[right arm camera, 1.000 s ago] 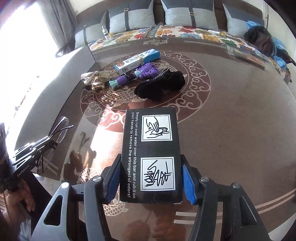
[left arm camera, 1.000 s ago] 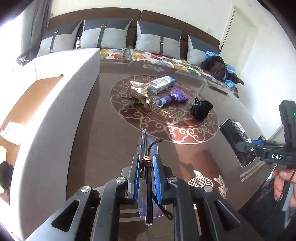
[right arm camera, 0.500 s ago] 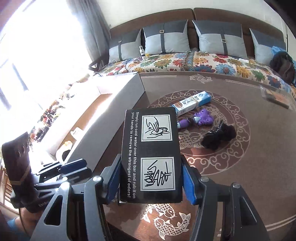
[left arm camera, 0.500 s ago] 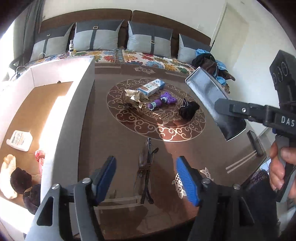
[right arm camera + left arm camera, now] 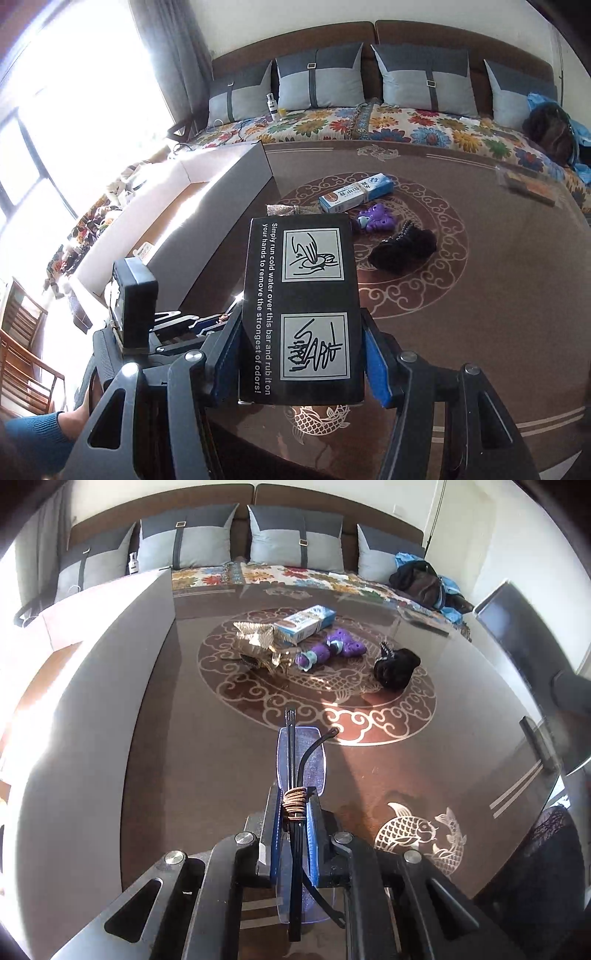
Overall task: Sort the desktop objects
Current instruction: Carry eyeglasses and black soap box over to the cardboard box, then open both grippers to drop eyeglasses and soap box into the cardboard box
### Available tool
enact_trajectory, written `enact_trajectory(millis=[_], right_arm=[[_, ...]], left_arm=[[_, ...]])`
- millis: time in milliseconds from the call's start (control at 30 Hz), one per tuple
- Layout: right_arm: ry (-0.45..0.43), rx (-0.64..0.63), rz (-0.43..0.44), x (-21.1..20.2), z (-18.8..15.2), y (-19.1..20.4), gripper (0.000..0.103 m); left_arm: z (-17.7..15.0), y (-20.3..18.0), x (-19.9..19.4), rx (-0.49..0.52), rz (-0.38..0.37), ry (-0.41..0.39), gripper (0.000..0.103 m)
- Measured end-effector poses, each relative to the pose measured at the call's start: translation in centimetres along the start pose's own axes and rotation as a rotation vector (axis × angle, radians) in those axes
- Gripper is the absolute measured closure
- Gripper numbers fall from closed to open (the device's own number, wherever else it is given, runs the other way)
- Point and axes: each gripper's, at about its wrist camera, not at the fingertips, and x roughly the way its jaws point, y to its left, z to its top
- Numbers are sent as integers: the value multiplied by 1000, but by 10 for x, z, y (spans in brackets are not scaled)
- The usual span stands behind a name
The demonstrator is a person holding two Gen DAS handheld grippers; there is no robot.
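Observation:
My left gripper (image 5: 293,812) is shut on a folded pair of glasses (image 5: 301,753) with clear lenses and black arms, held just above the brown table (image 5: 207,746). My right gripper (image 5: 301,354) is shut on a black box (image 5: 301,295) with white print, held above the table's near edge. On the table's round pattern lie a blue-and-white box (image 5: 306,622), a purple toy (image 5: 334,648), a gold pouch (image 5: 258,637) and a black fuzzy item (image 5: 397,666). The left gripper's body also shows in the right wrist view (image 5: 155,325), low and to the left.
A long white open box (image 5: 207,206) stands along the table's left side, with a white item (image 5: 144,251) inside. A sofa with grey cushions (image 5: 321,79) runs behind the table. A dark bag (image 5: 421,581) lies at the far right. Wooden chairs (image 5: 22,354) stand at the left.
My left gripper was open above the glasses half a second ago; it is now shut on them. My right gripper has risen and turned left with the black box.

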Motion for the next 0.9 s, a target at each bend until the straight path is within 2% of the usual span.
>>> enact_trajectory(millis=[167, 267, 333, 500, 633, 700, 767, 833, 900], right_arm=[[-5, -26, 15, 3, 9, 14, 45], [-15, -54, 59, 10, 25, 40, 45], [-26, -83, 105, 17, 38, 68, 45], [-26, -177, 236, 51, 70, 162, 45], [24, -249, 298, 95, 79, 232, 45], [63, -275, 313, 119, 75, 258, 44], [130, -299, 324, 145, 68, 275, 43], [173, -302, 307, 163, 60, 281, 43], [156, -278, 321, 160, 54, 276, 41]], left_arm=[[17, 32, -77, -119, -58, -150, 92], [25, 66, -118, -173, -25, -214, 92], [27, 97, -135, -202, 34, -231, 92], [19, 180, -141, -313, 184, -190, 92], [3, 226, -128, -378, 274, -106, 92], [-4, 244, -115, -421, 322, -32, 84], [-13, 251, -105, -440, 336, 10, 47], [-21, 247, -109, -435, 358, -7, 33], [-26, 239, -116, -425, 361, -28, 32]])
